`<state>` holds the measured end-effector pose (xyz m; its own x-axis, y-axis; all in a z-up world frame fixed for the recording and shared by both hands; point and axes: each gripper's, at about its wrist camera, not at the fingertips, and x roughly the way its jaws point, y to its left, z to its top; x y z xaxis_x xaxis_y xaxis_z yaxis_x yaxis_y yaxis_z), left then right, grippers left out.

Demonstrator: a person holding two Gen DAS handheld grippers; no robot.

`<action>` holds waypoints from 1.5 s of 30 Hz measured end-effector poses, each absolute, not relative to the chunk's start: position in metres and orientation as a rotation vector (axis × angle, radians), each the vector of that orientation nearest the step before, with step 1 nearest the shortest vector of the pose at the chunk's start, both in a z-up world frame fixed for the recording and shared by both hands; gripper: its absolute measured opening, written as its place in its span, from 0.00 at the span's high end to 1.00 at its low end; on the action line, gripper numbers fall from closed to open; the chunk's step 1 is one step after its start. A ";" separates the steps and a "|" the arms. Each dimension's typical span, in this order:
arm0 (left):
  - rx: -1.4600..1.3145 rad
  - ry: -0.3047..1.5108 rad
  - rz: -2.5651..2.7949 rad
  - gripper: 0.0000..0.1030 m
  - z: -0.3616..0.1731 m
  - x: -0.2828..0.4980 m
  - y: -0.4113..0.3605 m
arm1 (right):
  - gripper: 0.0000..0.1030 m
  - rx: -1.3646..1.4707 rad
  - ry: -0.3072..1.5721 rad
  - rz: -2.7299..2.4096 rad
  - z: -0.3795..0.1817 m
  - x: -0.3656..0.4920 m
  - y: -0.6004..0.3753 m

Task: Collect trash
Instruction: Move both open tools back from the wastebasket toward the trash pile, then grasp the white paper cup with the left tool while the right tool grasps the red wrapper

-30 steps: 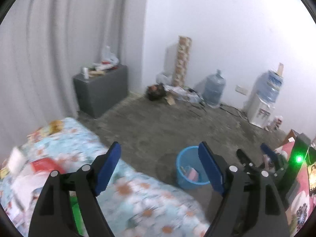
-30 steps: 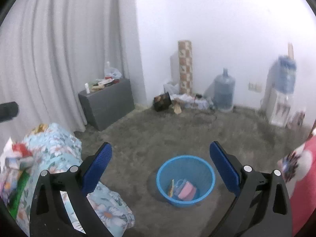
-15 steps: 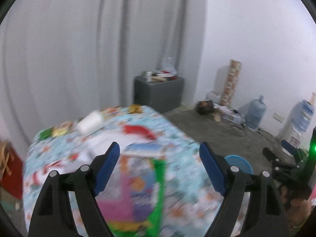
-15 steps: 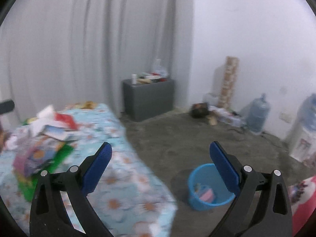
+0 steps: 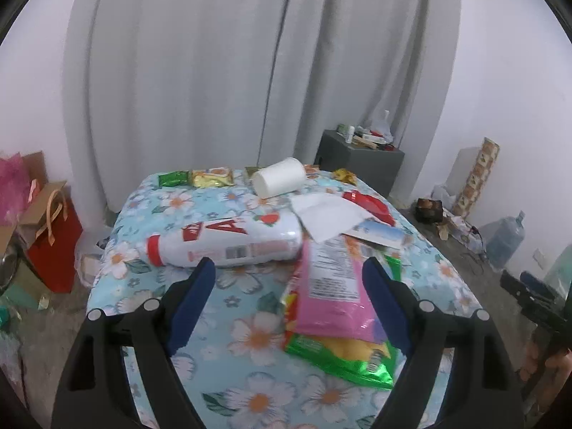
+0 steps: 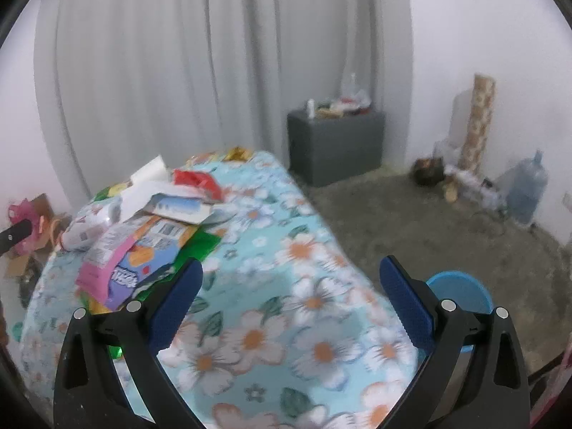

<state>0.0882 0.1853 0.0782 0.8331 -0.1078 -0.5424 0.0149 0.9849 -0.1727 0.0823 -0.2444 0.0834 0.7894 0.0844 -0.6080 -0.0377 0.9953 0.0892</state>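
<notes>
Left wrist view shows most trash uncollected on the table [image 5: 250,354]: bottle [image 5: 228,241], pink bag [image 5: 330,289], tissue roll [image 5: 279,177], wrappers [image 5: 198,178]. The left gripper [image 5: 287,296] gapes empty above them; the right gripper [image 6: 291,302] is likewise wide and empty. The bin [image 6: 461,287] waits on the floor beside the table.

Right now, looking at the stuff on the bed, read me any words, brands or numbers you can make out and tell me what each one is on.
"A": large red letter on the white bottle lying on its side; the smaller red panel beside it is unreadable.
Pink snack packet: back-panel print, too small to read.
Same packet in the right wrist view: white logo lettering, too blurred to read.
White bottle barcode label: too small to read.
Other wrappers: no legible text.
</notes>
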 end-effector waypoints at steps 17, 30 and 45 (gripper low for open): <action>-0.045 0.911 -0.313 0.15 0.092 0.335 0.206 | 0.10 0.289 0.841 0.439 0.096 0.223 -0.204; 0.306 1.011 -0.379 0.14 0.023 0.463 0.154 | 0.29 0.108 1.040 0.675 0.050 0.330 -0.140; 0.471 1.098 -0.328 0.33 -0.020 0.477 0.142 | 0.72 0.061 1.107 0.687 0.019 0.354 -0.122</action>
